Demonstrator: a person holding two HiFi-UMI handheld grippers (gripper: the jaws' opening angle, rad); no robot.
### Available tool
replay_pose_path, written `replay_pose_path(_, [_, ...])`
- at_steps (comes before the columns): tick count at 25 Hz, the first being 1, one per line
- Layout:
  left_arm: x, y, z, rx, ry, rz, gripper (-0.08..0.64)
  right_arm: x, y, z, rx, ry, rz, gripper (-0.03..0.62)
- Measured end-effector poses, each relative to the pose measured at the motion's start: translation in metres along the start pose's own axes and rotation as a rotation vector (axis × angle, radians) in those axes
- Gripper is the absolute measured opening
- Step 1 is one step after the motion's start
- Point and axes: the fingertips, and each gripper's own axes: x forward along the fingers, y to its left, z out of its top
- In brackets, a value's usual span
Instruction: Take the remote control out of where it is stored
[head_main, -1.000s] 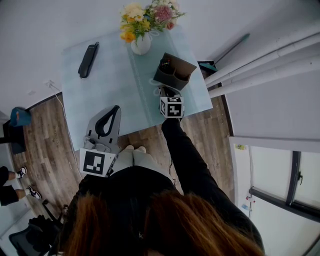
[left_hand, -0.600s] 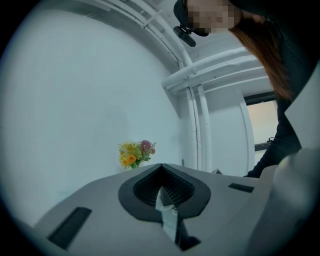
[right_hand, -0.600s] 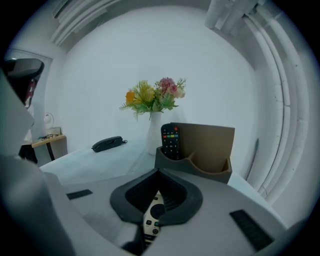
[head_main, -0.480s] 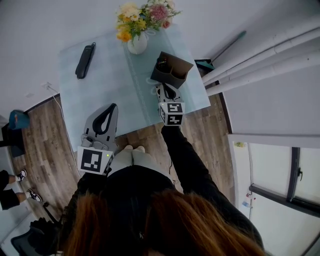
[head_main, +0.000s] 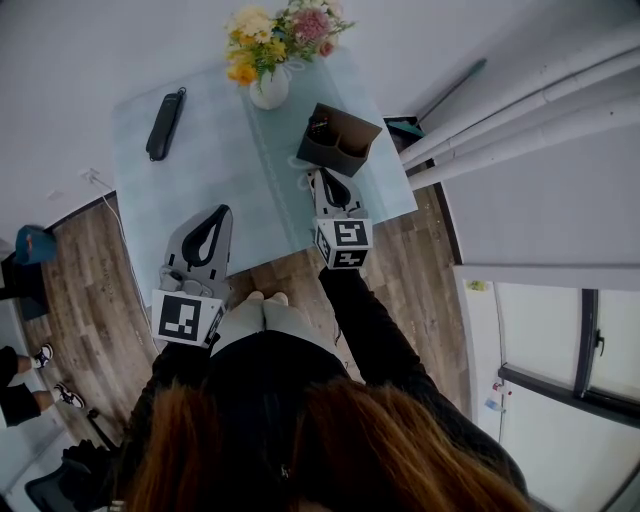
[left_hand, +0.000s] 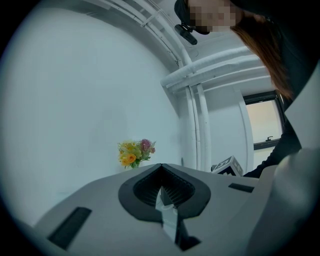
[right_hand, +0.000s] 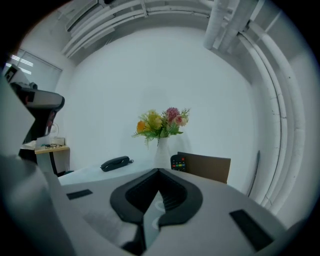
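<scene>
The remote control (right_hand: 178, 163) stands upright in a brown two-part box (right_hand: 206, 168), its coloured buttons showing above the rim. From the head view the remote (head_main: 320, 127) is a dark shape in the box's (head_main: 348, 146) left compartment, on the pale blue table (head_main: 220, 160). My right gripper (head_main: 312, 174) hovers just short of the box, its jaws shut and empty (right_hand: 159, 170), pointing roughly level at it. My left gripper (head_main: 226, 209) hangs over the table's near edge, also shut with nothing in it (left_hand: 161, 165).
A vase of flowers (head_main: 272, 62) stands at the back of the table, left of the box. A black telephone handset (head_main: 164, 125) lies at the far left. White pipes (head_main: 520, 110) run along the wall on the right. Wooden floor (head_main: 90, 300) lies below.
My right gripper has lifted and tipped from pointing steeply down to nearly level, so its jaws now show in front of the box. The left gripper has stayed put.
</scene>
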Motion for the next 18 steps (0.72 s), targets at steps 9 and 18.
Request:
replay_pose_path(9, [0.002, 0.004, -0.002, 0.012, 0.013, -0.008, 0.005, -0.025, 0.02, 0.024, -0.005, -0.041, 0.028, 0.015])
replay_pose_path(18, [0.004, 0.01, -0.007, 0.021, 0.013, -0.009, 0.005, -0.036, 0.025, 0.038, 0.011, -0.058, 0.018, 0.015])
